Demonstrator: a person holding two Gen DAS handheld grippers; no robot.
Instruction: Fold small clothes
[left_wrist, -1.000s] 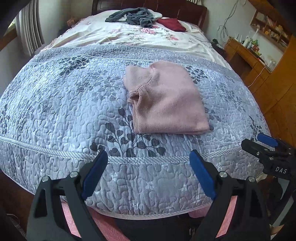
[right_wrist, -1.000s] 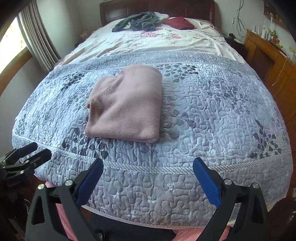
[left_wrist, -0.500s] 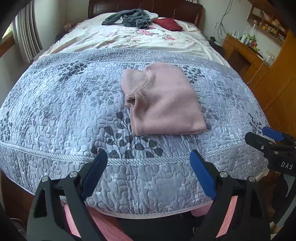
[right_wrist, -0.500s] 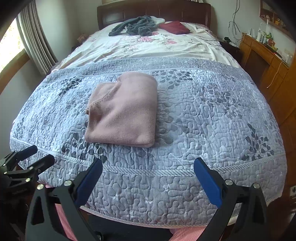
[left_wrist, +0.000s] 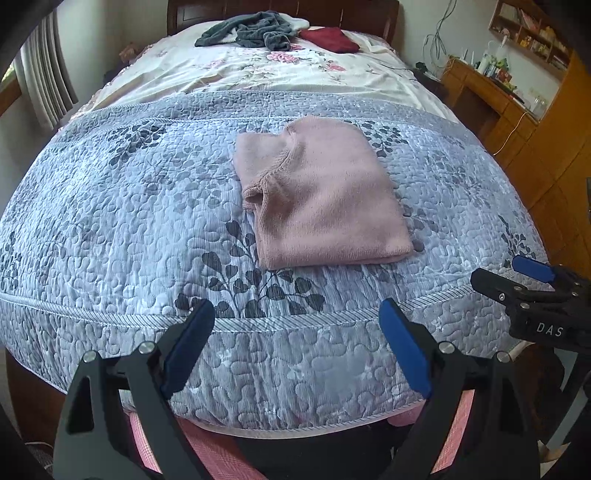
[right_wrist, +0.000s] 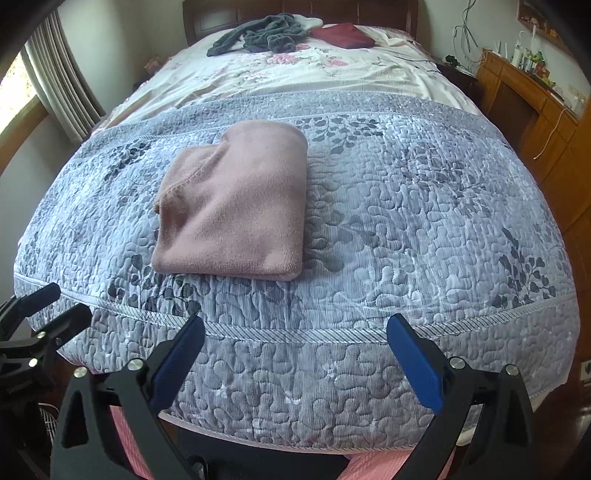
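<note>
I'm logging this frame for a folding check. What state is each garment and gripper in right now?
Pink fleece garment: folded into a compact rectangle, lying flat on the grey quilted bedspread.
Dark grey garment: crumpled, unfolded, near the headboard.
Dark red cloth: lying beside it; fold unclear.
Left gripper: open, empty.
Right gripper: open, empty.

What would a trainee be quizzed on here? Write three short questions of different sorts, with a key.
1. True or false: the pink garment lies folded on the grey quilt.
2. Which holds cloth: (a) left gripper, (b) right gripper, (c) neither?
3. Fill in: the dark red item lies near the bed's ____.

Key: 1 true; 2 c, both stand open and empty; 3 headboard.
</note>
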